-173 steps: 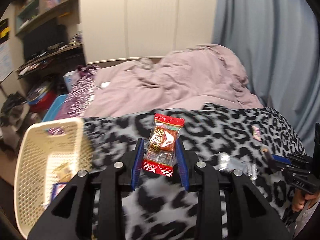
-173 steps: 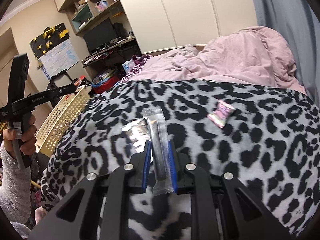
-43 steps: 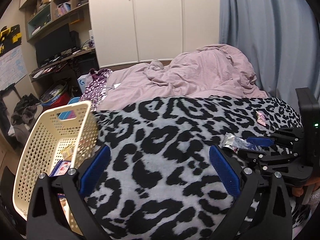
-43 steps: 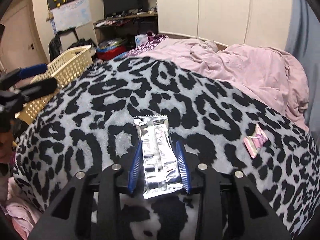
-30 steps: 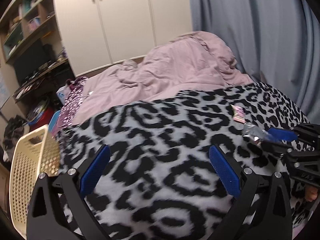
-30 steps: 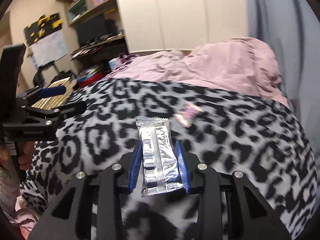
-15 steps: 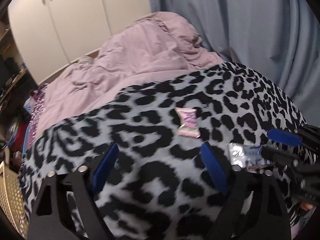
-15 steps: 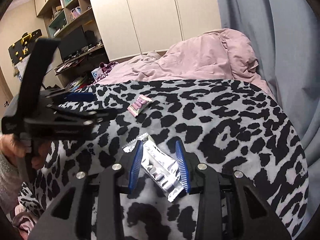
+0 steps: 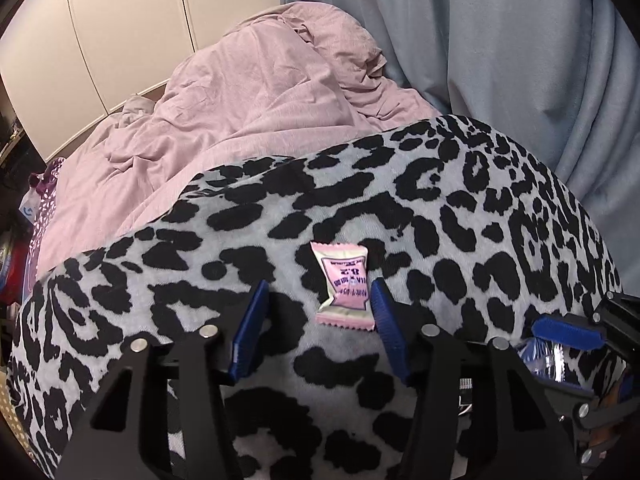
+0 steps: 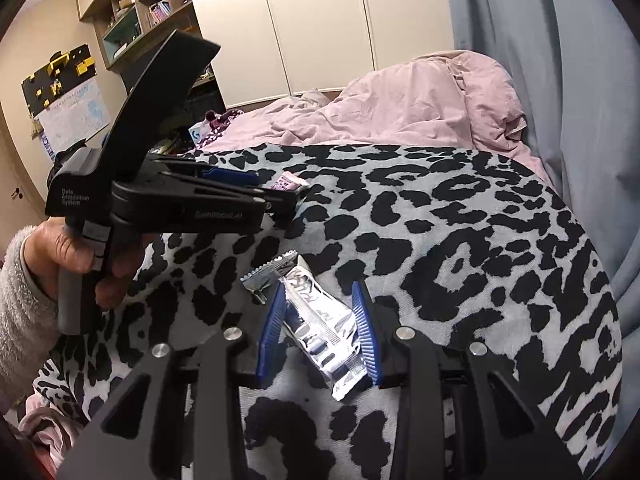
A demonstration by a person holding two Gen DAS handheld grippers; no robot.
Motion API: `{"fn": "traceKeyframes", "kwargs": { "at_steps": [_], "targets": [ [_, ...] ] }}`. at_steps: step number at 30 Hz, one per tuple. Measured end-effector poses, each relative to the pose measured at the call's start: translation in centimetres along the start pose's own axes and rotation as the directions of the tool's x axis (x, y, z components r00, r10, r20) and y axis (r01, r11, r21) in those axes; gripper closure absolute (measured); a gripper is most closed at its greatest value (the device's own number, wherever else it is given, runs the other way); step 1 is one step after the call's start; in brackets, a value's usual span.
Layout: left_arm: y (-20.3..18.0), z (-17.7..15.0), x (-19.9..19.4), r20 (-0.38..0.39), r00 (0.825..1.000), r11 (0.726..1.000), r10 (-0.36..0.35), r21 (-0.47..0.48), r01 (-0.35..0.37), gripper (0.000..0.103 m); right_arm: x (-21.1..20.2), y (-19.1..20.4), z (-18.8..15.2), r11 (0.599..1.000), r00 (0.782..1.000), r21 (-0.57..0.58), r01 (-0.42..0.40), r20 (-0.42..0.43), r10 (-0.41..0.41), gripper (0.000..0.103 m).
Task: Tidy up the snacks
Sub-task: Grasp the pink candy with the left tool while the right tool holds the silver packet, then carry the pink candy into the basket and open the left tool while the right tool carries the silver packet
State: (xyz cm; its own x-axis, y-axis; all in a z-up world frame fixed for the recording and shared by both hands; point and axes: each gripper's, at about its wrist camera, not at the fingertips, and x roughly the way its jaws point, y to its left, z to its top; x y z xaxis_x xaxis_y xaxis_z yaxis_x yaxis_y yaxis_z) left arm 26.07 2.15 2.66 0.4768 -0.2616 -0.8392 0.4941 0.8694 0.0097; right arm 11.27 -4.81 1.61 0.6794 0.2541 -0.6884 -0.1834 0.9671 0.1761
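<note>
**Two tools working over the leopard blanket**

No basket or other container is showing clearly in either view, so the snacks are all being seen loose. The leopard-print blanket (image 9: 440, 208) is covering the near part of the bed and serves as the landmark here.

The pink candy packet (image 9: 343, 288) is lying flat near the middle of the blanket. The left tool (image 9: 316, 308) is standing wide open around it, its blue pads (image 9: 250, 328) on either side of the packet; the right-hand pad is sitting just beside the wrapper's edge, the other well clear, so nothing is being gripped. In the right wrist view the same tool (image 10: 276, 196) is being held by a hand (image 10: 76, 252) in a fuzzy pale sleeve (image 10: 20, 312), low over the blanket's far left part.

The silver foil packet (image 10: 320, 328) is resting at an angle on the blanket's near part, between the pads of the right tool (image 10: 318, 320). The pads are partly open; the left one is touching the foil, the right one just beside it, and I cannot tell whether they are pinching it.

Beyond the blanket a rumpled pink duvet (image 9: 248, 92) is piling up. A grey-blue curtain (image 9: 500, 48) is hanging to the blanket's right, white wardrobe doors (image 10: 320, 20) are standing behind the bed, and shelves (image 10: 136, 20) with a wall chart (image 10: 72, 116) are showing to the blanket's left.
</note>
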Motion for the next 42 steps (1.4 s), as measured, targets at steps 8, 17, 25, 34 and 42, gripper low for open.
{"fn": "traceKeyframes", "kwargs": {
  "at_steps": [8,17,25,34,42],
  "targets": [
    [0.6,0.3,-0.2,0.016,0.999,1.0,-0.03,-0.008,0.03,0.075,0.6,0.7,0.6,0.999,1.0,-0.04,0.017,-0.02,-0.018,0.068],
    [2.4,-0.8,-3.8,0.082,0.996,0.999,-0.026,-0.043,0.029,0.075,1.3,1.1,1.0,0.992,0.998,-0.123,0.02,-0.053,-0.026,0.053],
    [4.1,-2.0,-7.5,0.138,0.99,0.997,0.004,-0.076,0.007,0.075,2.2,2.4,0.8,0.978,0.994,-0.208,0.009,-0.108,-0.032,0.052],
    [6.8,-4.6,-11.8,0.196,0.979,0.99,0.055,-0.135,-0.028,0.075,1.3,2.4,0.9,0.983,0.995,-0.179,0.036,-0.084,-0.052,0.069],
    [10.3,-7.5,-15.4,0.228,0.965,0.975,0.127,-0.205,-0.08,0.075,-0.4,3.2,1.9,0.991,0.999,-0.126,0.031,-0.025,-0.034,0.07]
  ]
}}
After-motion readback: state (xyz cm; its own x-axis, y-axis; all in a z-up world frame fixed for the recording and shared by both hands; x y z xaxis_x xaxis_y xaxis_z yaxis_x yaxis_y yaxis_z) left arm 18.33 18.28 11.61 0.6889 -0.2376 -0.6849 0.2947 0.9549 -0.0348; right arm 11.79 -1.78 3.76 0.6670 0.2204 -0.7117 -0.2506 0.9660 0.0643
